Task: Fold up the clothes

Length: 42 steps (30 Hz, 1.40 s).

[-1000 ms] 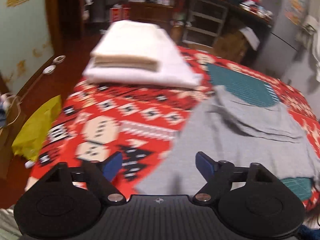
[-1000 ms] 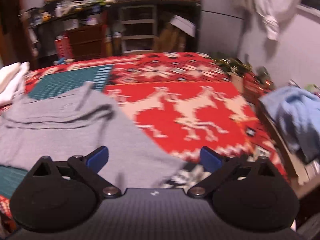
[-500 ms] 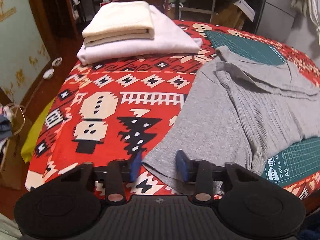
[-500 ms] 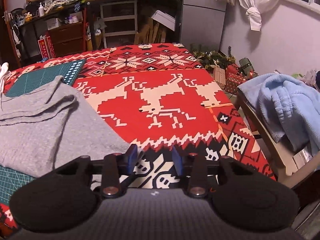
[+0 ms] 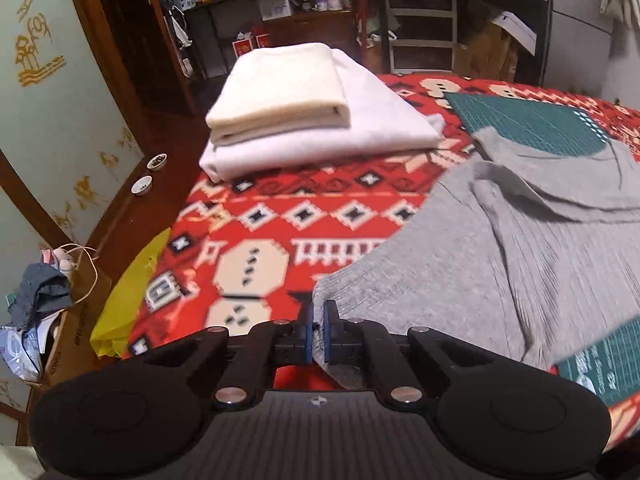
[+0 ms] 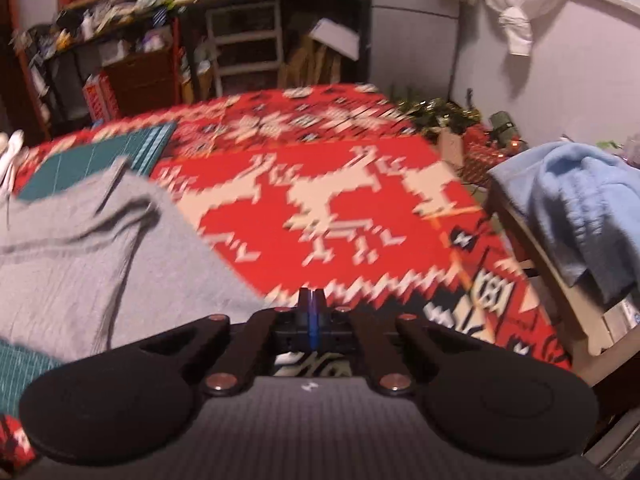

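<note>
A grey ribbed shirt (image 5: 500, 264) lies spread on a red patterned blanket (image 5: 280, 216), partly over a green cutting mat (image 5: 528, 120). My left gripper (image 5: 318, 320) is shut on the shirt's near left hem corner, and the fabric rises up between the pads. In the right wrist view the grey shirt (image 6: 100, 248) fills the left side. Its near edge runs right up to my right gripper (image 6: 312, 304), whose blue pads are pressed together at the hem's right corner. That view is motion-blurred.
A folded cream piece (image 5: 280, 92) sits on a folded white one (image 5: 360, 128) at the blanket's far left. A yellow bag (image 5: 128, 288) hangs off the left edge. A blue garment (image 6: 580, 208) lies on a bench at right. Cluttered shelves (image 6: 240, 52) stand behind.
Both grippers went from wide open to shut, dropping to the shirt's near hem. The left hem corner is now pinched and lifted slightly.
</note>
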{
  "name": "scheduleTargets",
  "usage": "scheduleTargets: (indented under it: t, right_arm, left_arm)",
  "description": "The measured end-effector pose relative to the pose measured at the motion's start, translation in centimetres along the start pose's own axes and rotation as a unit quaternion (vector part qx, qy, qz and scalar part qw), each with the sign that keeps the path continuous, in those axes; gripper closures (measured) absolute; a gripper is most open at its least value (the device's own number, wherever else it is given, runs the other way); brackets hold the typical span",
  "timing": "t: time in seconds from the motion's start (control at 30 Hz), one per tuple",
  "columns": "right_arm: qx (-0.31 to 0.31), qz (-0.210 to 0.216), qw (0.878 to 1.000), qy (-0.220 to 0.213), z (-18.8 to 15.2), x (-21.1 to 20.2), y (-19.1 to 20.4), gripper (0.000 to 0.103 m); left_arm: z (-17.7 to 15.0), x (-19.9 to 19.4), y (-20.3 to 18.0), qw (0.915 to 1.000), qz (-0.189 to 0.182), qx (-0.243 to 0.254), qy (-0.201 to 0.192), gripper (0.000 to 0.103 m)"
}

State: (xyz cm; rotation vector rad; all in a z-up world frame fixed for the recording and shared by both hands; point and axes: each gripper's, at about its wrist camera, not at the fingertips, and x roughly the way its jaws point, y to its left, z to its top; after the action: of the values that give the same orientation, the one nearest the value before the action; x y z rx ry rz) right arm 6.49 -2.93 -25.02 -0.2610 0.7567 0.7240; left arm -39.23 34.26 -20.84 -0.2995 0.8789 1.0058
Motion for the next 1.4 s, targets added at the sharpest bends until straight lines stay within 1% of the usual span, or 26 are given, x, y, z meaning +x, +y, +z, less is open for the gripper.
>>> scheduleTargets:
  t: [0.07,0.1,0.2,0.23,0.27,0.3,0.5,0.53,0.57,0.6,0.7,0.8,0.93,0.97,1.07,1.13,1.17,1.2,1.3,1.33,1.4]
  right_arm:
    - [0.012,-0.008,1.0,-0.004,0.8,0.2,-0.8,0.103]
    - [0.019,-0.007,1.0,0.001,1.1,0.4,-1.1,0.103]
    - [0.033,0.028,0.999,0.023,1.2,0.7,-1.6,0.102]
    - [0.03,0.032,0.999,0.024,1.0,0.5,-1.5,0.091]
    - [0.024,0.031,0.999,0.024,0.8,0.5,-1.3,0.086]
    - [0.019,0.032,0.999,0.023,0.5,0.5,-1.0,0.078]
    - [0.002,0.052,0.998,0.034,-0.3,1.1,0.2,0.079]
    - [-0.001,0.051,0.998,0.033,-0.2,1.1,0.4,0.09]
    - [-0.004,0.05,0.998,0.031,-0.2,1.1,0.6,0.094]
    - [-0.007,0.048,0.998,0.03,-0.1,1.1,0.8,0.101]
    - [-0.016,0.039,0.999,0.022,0.1,1.1,1.2,0.101]
    - [0.0,0.03,0.999,0.016,1.1,1.4,0.2,0.101]
    - [-0.001,0.019,1.0,0.006,2.2,2.1,-0.4,0.101]
    - [-0.004,0.016,1.0,0.006,2.5,2.5,-0.4,0.101]
    - [0.002,0.017,0.999,0.029,2.4,3.7,-0.6,0.101]
    - [-0.005,0.015,1.0,0.024,2.0,3.7,-0.5,0.1]
    - [-0.005,0.016,1.0,0.023,1.9,3.6,-0.5,0.099]
    - [-0.005,0.016,1.0,0.023,1.8,3.4,-0.5,0.098]
    - [-0.004,0.013,1.0,0.015,1.9,2.4,-0.5,0.088]
    - [-0.001,0.02,1.0,0.015,2.1,1.7,-0.6,0.087]
    - [0.007,0.042,0.999,0.016,2.2,0.2,-0.6,0.087]
  left_arm:
    - [0.4,0.6,0.0,1.0,0.003,0.004,0.004,0.098]
    - [0.5,1.0,0.0,1.0,0.005,0.005,0.006,0.098]
    - [0.4,2.0,0.1,0.9999,0.011,0.005,0.012,0.098]
    - [0.4,2.4,0.2,0.9998,0.013,0.005,0.013,0.098]
    - [0.4,2.7,0.2,0.9998,0.015,0.005,0.015,0.098]
    - [0.4,2.9,0.3,0.9997,0.016,0.004,0.016,0.097]
    - [1.0,3.2,0.5,0.9996,0.026,0.002,0.014,0.097]
    - [1.0,3.3,0.6,0.9996,0.026,0.0,0.015,0.097]
    - [1.1,3.5,0.6,0.9995,0.025,-0.002,0.017,0.097]
    - [1.0,3.5,0.6,0.9995,0.025,-0.003,0.019,0.097]
    - [0.8,3.5,0.3,0.9994,0.028,0.005,0.018,0.097]
    - [0.8,3.4,0.2,0.9993,0.029,0.012,0.019,0.096]
    - [0.7,3.3,0.3,0.9993,0.029,0.011,0.02,0.096]
    - [0.7,3.3,0.3,0.9993,0.029,0.011,0.02,0.095]
    - [0.7,3.3,0.3,0.9993,0.029,0.01,0.02,0.091]
    - [0.7,3.2,0.5,0.9994,0.028,0.006,0.022,0.085]
    - [0.7,3.1,0.6,0.9994,0.023,0.003,0.025,0.078]
    - [0.5,2.7,0.4,0.9994,0.014,0.002,0.03,0.073]
    - [0.1,1.7,0.0,0.9989,-0.014,-0.004,0.045,0.072]
    - [0.0,1.4,-0.2,0.9985,-0.023,-0.006,0.05,0.072]
    - [-0.3,0.7,-0.5,0.9973,-0.041,-0.009,0.06,0.067]
